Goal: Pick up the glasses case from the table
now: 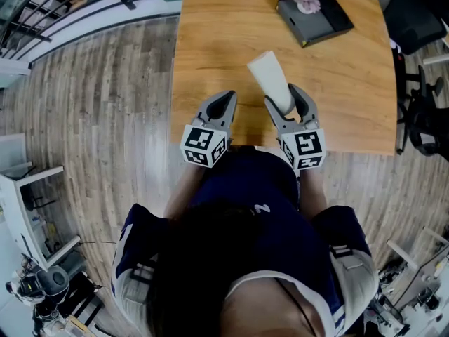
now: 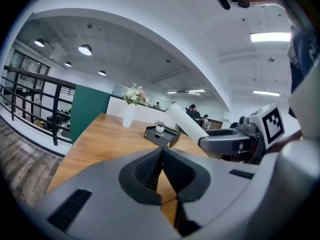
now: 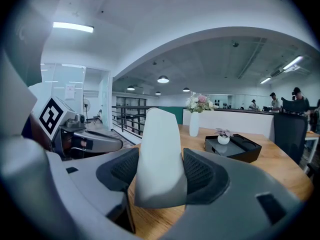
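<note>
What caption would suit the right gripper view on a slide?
Right claw clamped on a white glasses case over the wooden table.

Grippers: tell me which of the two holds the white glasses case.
The right gripper: the white glasses case is clamped between its jaws. The left gripper has its jaws closed together with nothing in them.

Ceiling lamps (image 2: 85, 49) give bright, even light; both gripper views bend strongly, with dark vignetted corners.
</note>
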The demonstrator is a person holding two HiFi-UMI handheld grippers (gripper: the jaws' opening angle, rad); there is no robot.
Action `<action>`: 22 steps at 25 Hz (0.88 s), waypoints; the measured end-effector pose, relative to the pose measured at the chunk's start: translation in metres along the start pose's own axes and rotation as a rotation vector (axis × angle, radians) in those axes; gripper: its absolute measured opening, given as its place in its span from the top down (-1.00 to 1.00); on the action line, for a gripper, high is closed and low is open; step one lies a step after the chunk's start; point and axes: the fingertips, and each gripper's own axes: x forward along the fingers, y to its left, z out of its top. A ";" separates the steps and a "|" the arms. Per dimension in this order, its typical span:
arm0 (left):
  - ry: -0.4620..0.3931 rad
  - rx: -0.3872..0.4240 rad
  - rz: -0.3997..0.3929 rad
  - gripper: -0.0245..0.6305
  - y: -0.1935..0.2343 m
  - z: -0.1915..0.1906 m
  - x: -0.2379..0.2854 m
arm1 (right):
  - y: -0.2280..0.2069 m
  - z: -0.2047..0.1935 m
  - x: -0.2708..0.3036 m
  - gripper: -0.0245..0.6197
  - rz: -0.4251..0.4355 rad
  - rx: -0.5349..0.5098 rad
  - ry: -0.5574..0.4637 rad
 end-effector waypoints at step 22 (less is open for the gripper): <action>-0.001 0.006 0.015 0.92 0.009 0.003 -0.003 | -0.004 -0.006 0.005 0.02 -0.020 0.012 0.006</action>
